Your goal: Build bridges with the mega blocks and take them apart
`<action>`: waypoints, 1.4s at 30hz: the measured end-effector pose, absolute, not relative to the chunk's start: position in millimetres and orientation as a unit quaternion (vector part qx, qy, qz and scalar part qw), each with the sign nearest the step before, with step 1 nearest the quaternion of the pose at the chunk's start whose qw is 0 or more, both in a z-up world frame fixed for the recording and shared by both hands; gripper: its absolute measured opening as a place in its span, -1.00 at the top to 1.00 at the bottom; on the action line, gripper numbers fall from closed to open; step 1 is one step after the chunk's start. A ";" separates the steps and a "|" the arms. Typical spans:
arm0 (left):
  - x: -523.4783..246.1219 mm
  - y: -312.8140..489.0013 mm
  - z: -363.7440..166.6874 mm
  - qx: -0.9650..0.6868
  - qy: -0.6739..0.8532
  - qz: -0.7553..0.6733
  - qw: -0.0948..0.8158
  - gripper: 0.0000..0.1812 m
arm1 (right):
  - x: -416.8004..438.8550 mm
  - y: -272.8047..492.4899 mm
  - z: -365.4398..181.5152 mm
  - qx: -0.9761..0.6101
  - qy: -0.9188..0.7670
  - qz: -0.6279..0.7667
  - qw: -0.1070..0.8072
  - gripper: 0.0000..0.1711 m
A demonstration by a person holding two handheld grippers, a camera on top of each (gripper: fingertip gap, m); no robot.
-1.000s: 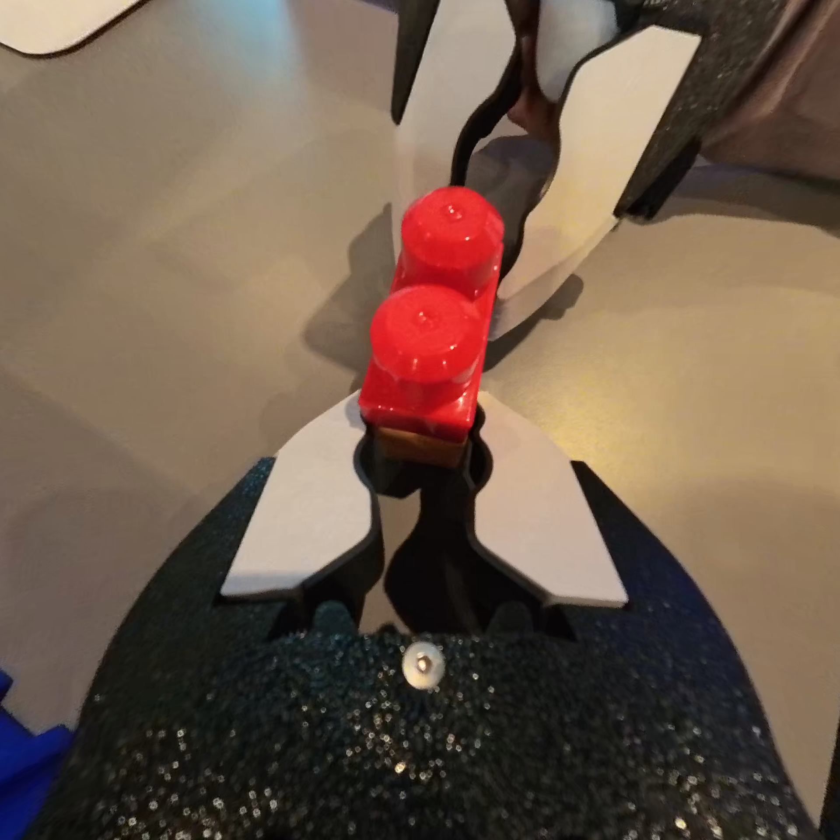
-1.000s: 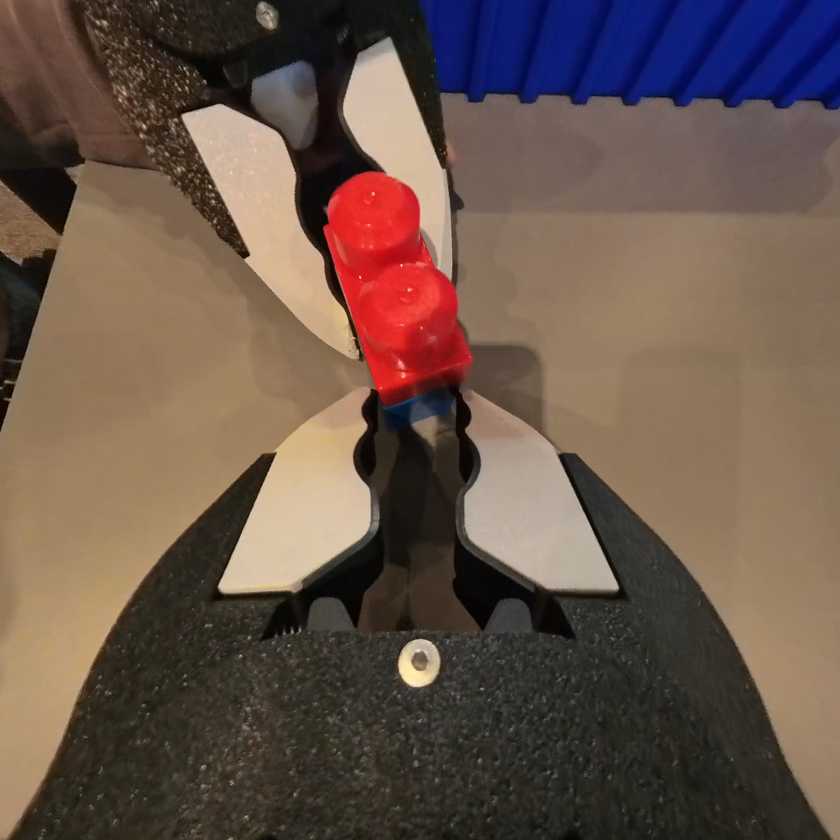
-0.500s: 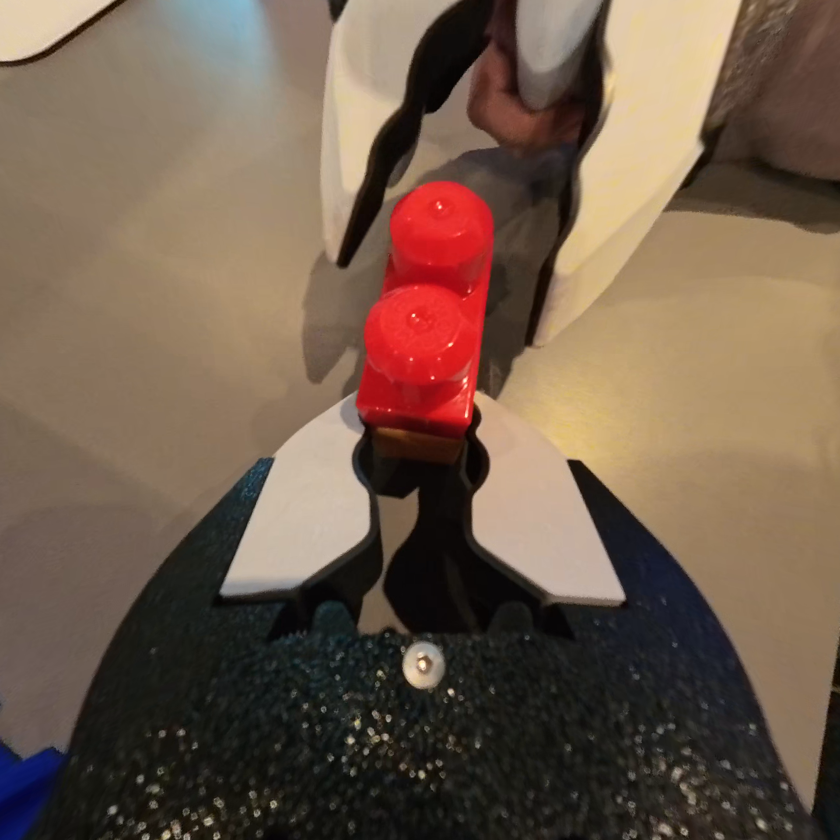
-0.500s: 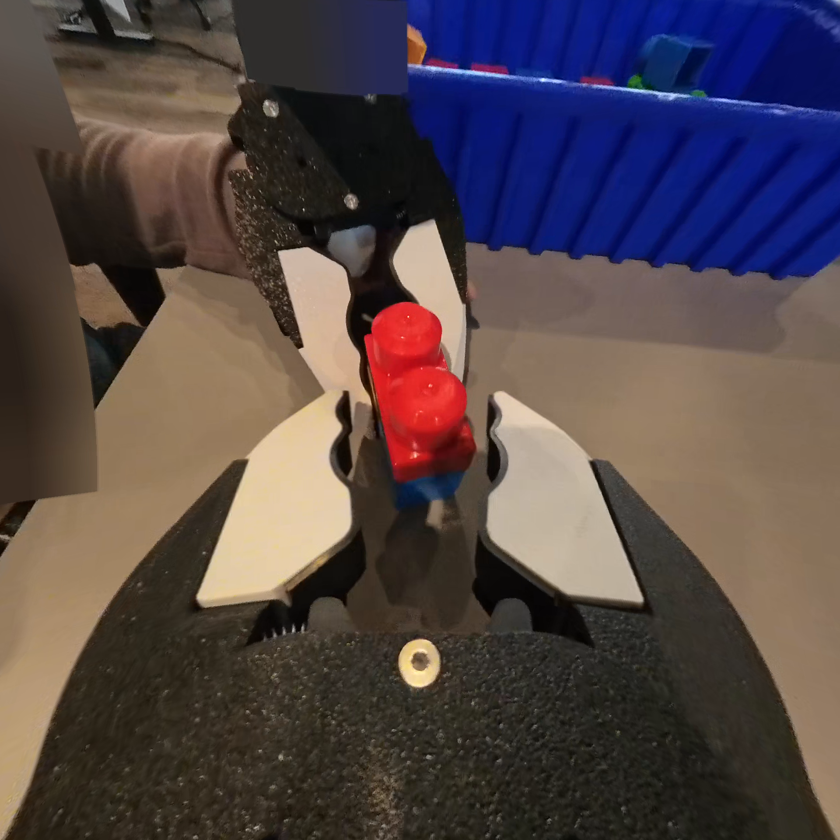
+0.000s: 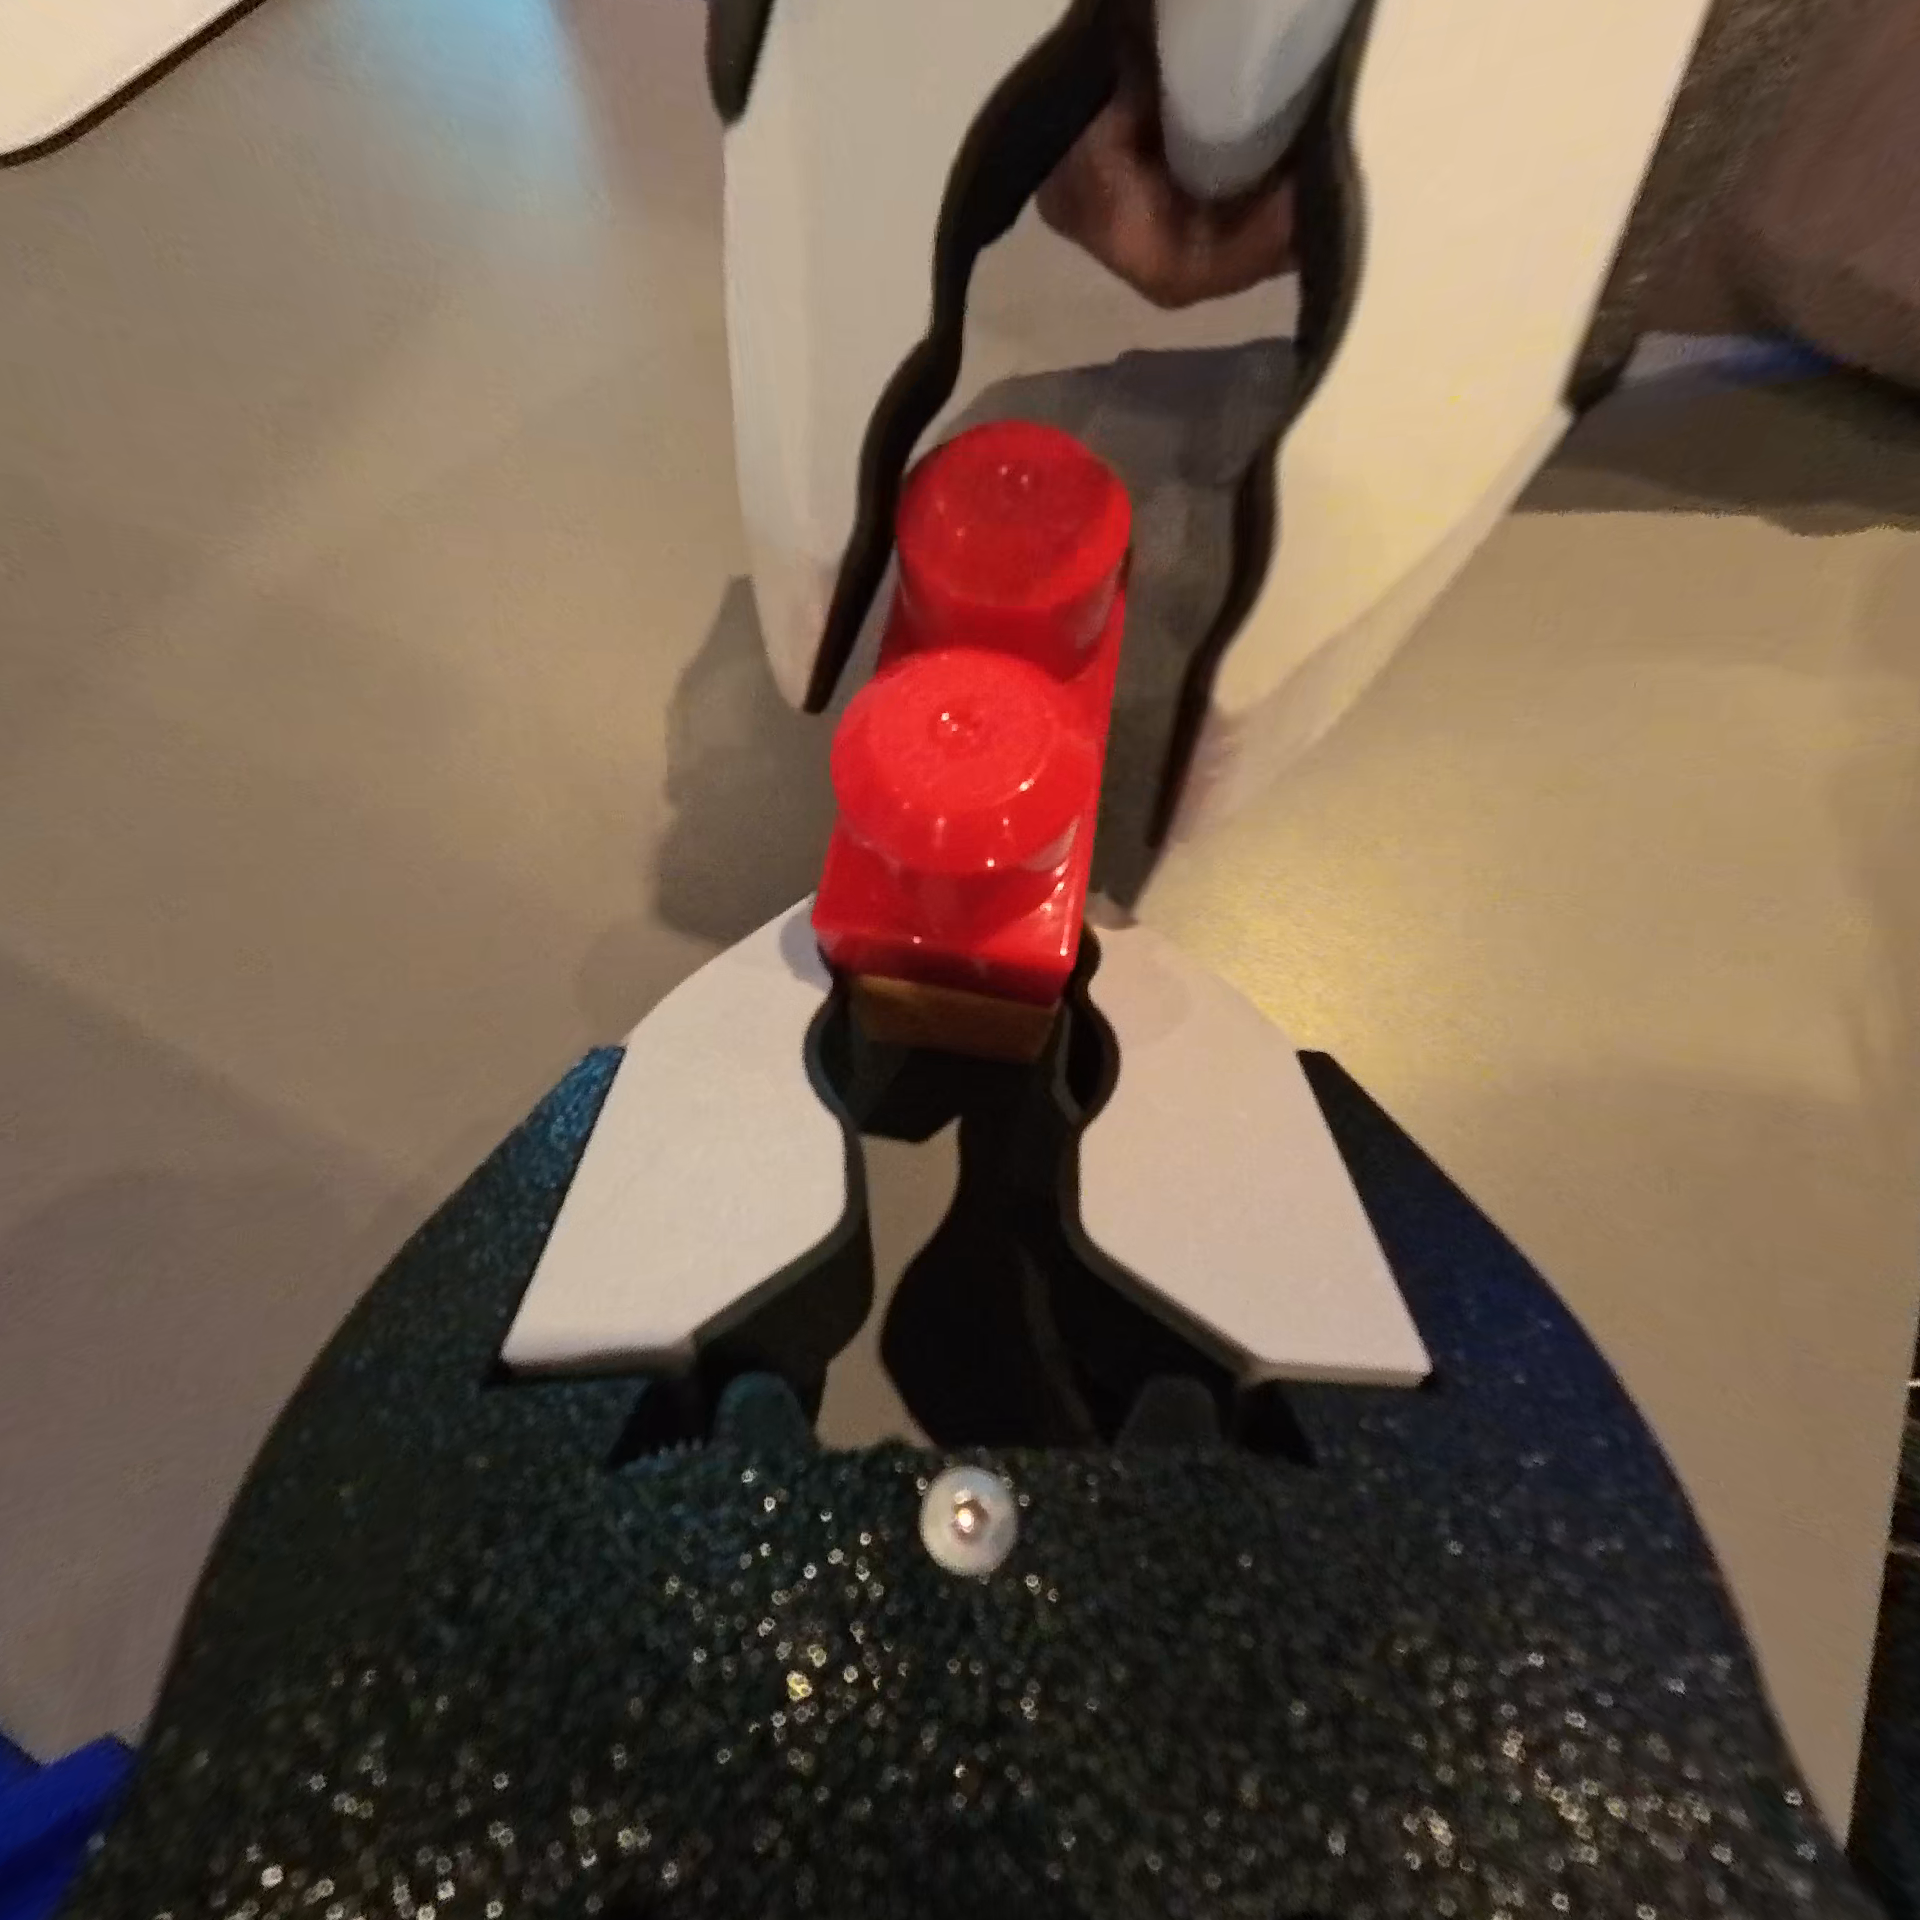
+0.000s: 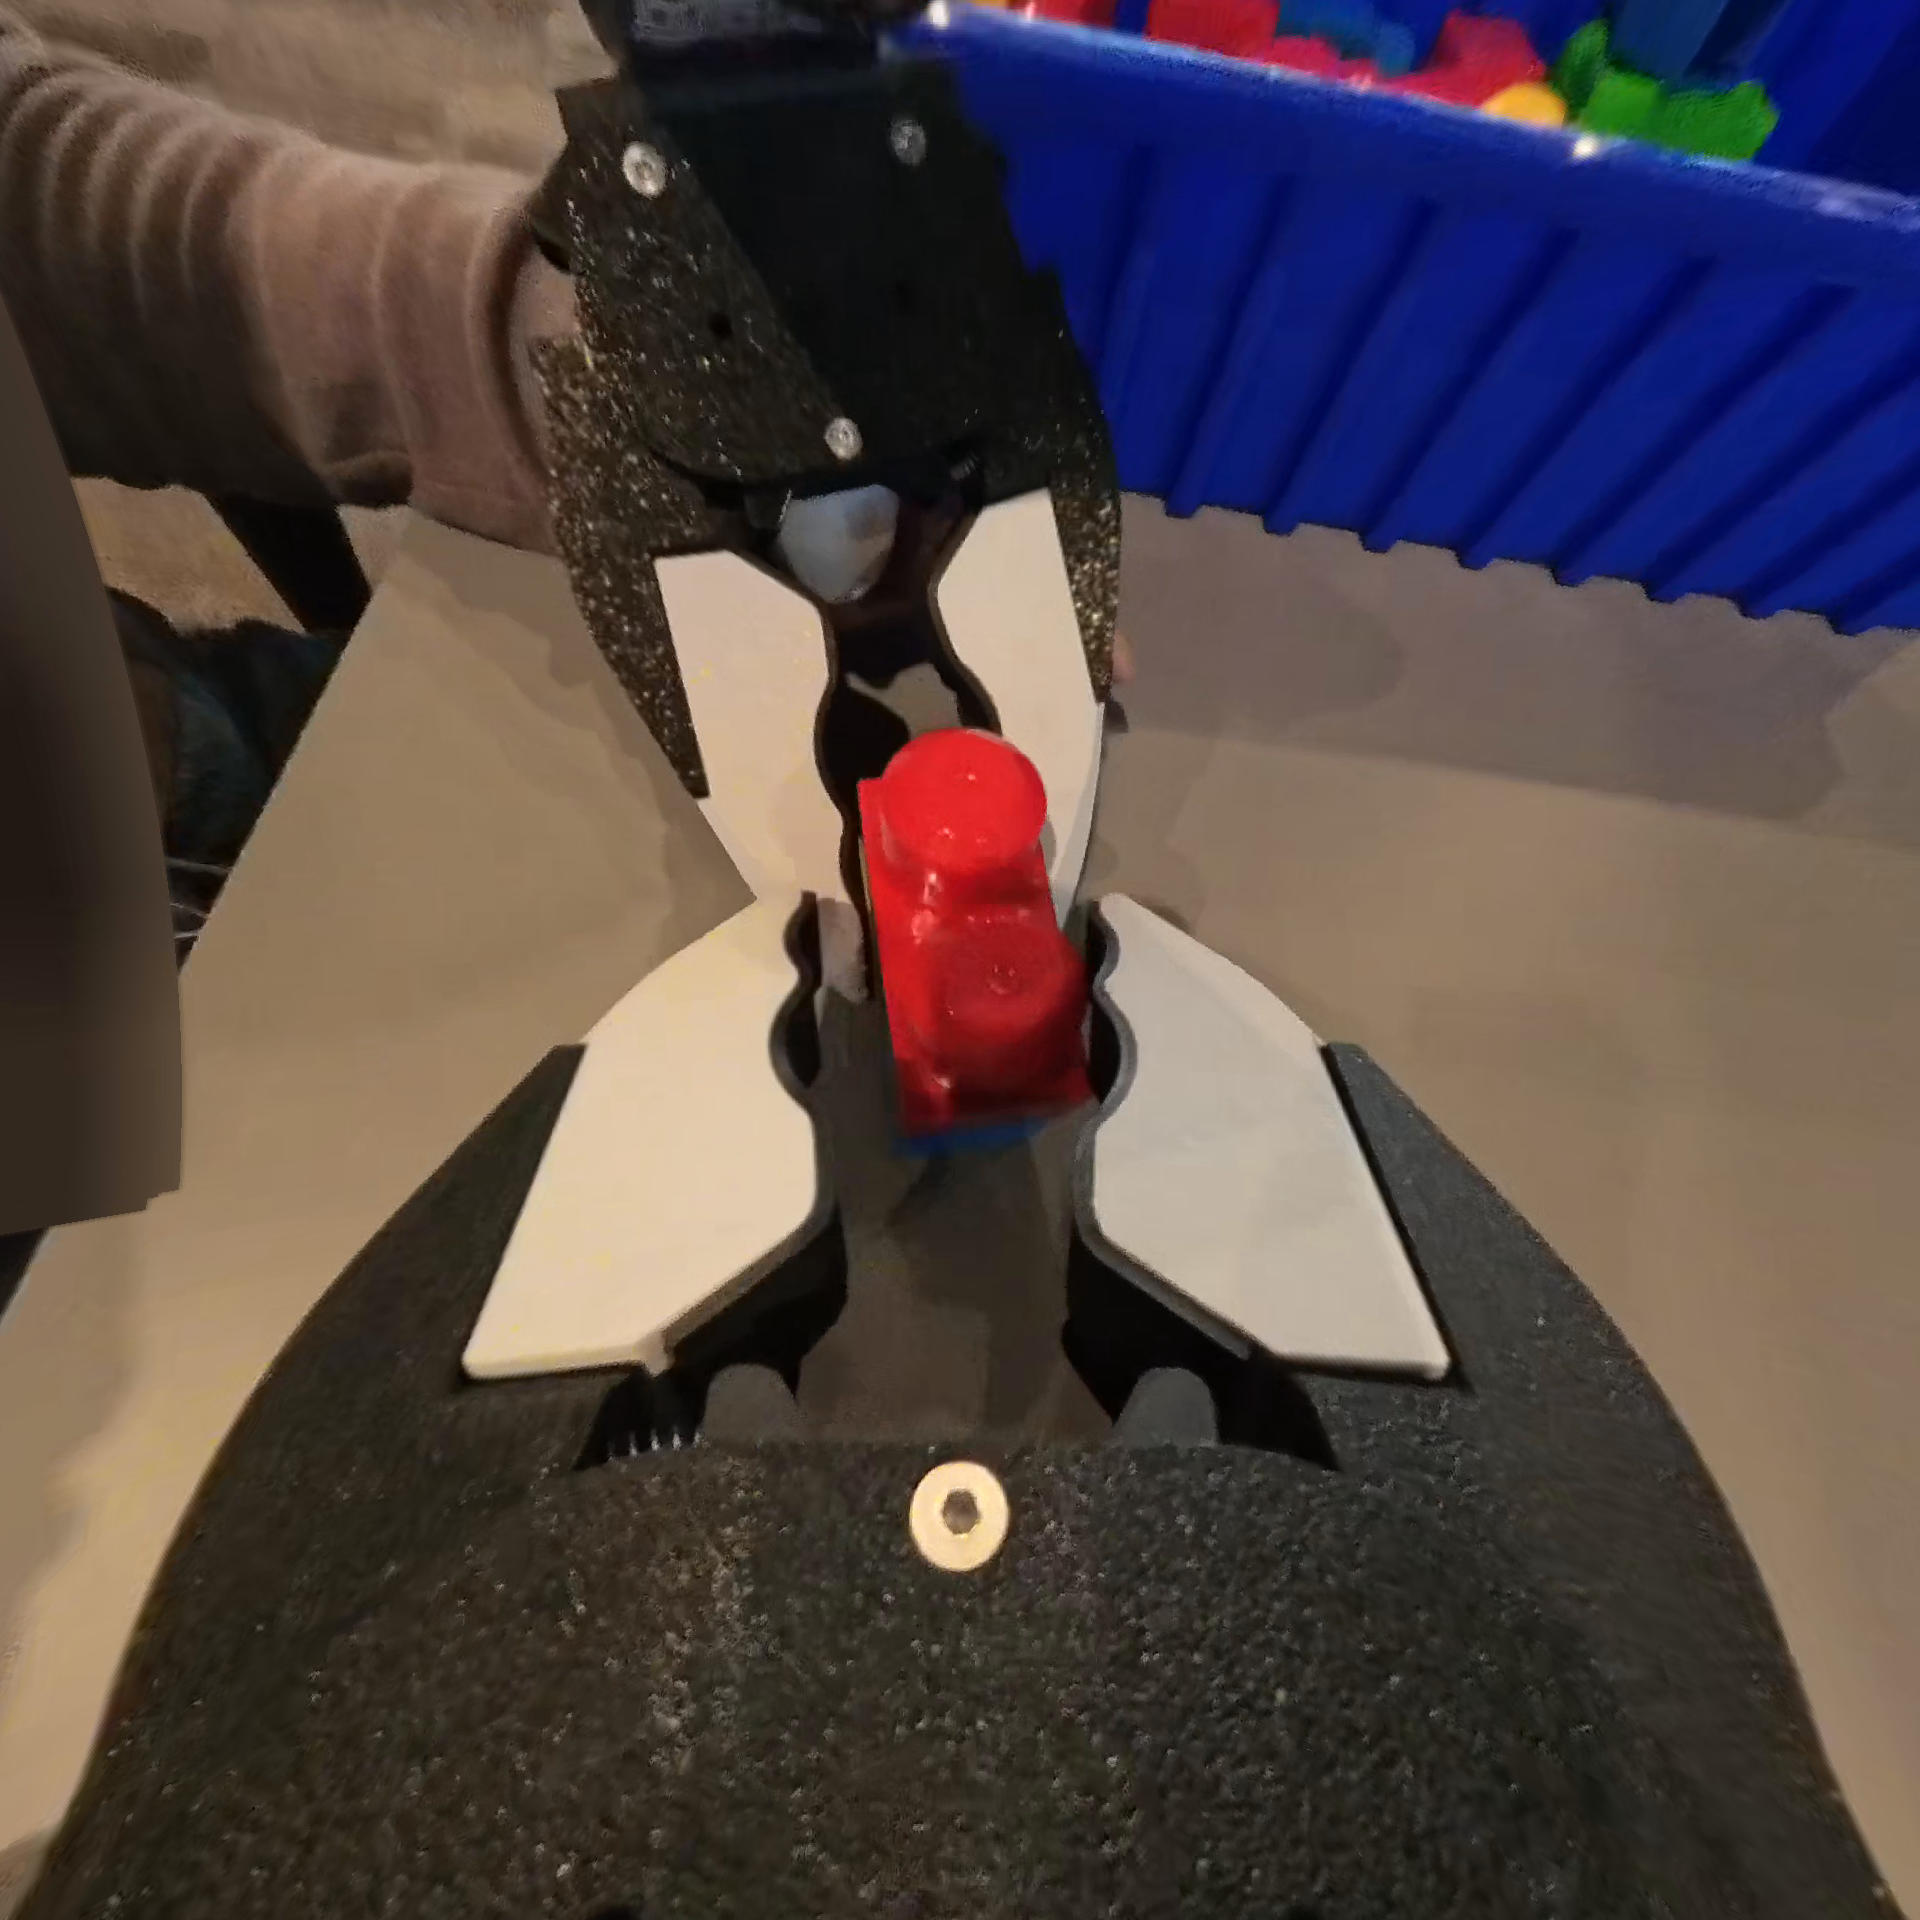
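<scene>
A red two-stud block (image 5: 977, 748) bridges an orange-brown block (image 5: 951, 1013) and a blue block (image 6: 966, 1132) on the beige table. My left gripper (image 5: 956, 966) is shut on the orange-brown block under the red block's near end. My right gripper (image 6: 951, 920) is open. Its jaws straddle the red block (image 6: 966, 935), with the right finger close against it and a gap on the left. In the left wrist view the right gripper's fingers (image 5: 790, 416) stand on either side of the red block's far end. In the right wrist view the left gripper's fingers (image 6: 748, 707) show behind the block.
A blue ribbed bin (image 6: 1455, 364) holding several coloured blocks (image 6: 1662, 104) stands at the back right of the table. A person's sleeve (image 6: 260, 312) holds the left gripper. A white board (image 5: 83, 73) lies at the far left. The bin's corner (image 5: 52, 1818) shows low left. Left tips to right tips: about 4 cm.
My right gripper let go of the blue block, opened, and moved forward so its jaws now straddle the red block. My left gripper kept its hold and barely moved.
</scene>
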State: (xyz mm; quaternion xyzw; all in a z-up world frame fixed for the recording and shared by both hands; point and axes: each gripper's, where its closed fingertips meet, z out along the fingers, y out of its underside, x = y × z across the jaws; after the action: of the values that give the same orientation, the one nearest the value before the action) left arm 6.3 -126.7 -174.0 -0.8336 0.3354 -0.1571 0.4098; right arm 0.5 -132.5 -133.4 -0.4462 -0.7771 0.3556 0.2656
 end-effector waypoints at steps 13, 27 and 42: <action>8.8 -127.2 -166.4 -0.817 0.342 -0.113 0.449 -0.28 | 11.4 -121.3 -109.7 -0.437 -0.846 0.230 0.200 0.61; 2.1 -102.3 -138.1 -0.792 0.271 -0.083 0.540 -0.31 | 288.5 198.1 -55.3 -0.699 -0.677 0.033 0.227 0.61; -22.8 -81.2 -130.3 -0.797 0.184 -0.092 0.568 -0.25 | 302.6 278.6 -135.3 -0.687 -0.694 0.093 0.194 0.60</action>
State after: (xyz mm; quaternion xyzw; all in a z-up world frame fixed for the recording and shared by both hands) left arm -22.8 -81.2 -130.3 -0.7972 0.1837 -0.0923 0.5676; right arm 302.6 278.6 -135.3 -0.6872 -0.6939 0.0928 0.1938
